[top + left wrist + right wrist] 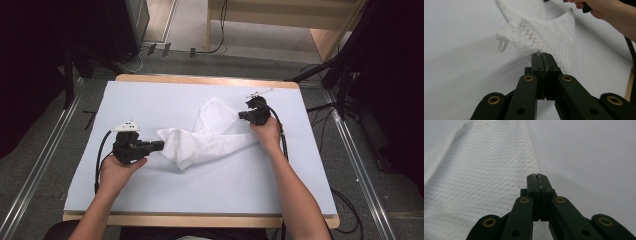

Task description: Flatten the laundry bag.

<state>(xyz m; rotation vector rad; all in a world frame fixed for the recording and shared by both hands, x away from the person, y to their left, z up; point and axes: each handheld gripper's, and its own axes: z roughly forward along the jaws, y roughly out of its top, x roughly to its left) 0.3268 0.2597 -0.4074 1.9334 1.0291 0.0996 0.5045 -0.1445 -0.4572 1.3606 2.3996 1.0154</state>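
Two black grippers, left [159, 145] and right [243, 115], fingers fully closed, are pinching opposite edges of a soft, light white mesh cloth [210, 135] on the counter [150, 195].

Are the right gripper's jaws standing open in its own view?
No, the right gripper has its two black jaws pressed together beside the white mesh cloth.

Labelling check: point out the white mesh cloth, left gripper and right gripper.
white mesh cloth [210, 135], high view, middle of the folded fabric
left gripper [161, 145], high view, tips of its shut black fingers at the cloth's edge
right gripper [538, 176], right gripper view, tips of its shut fingers
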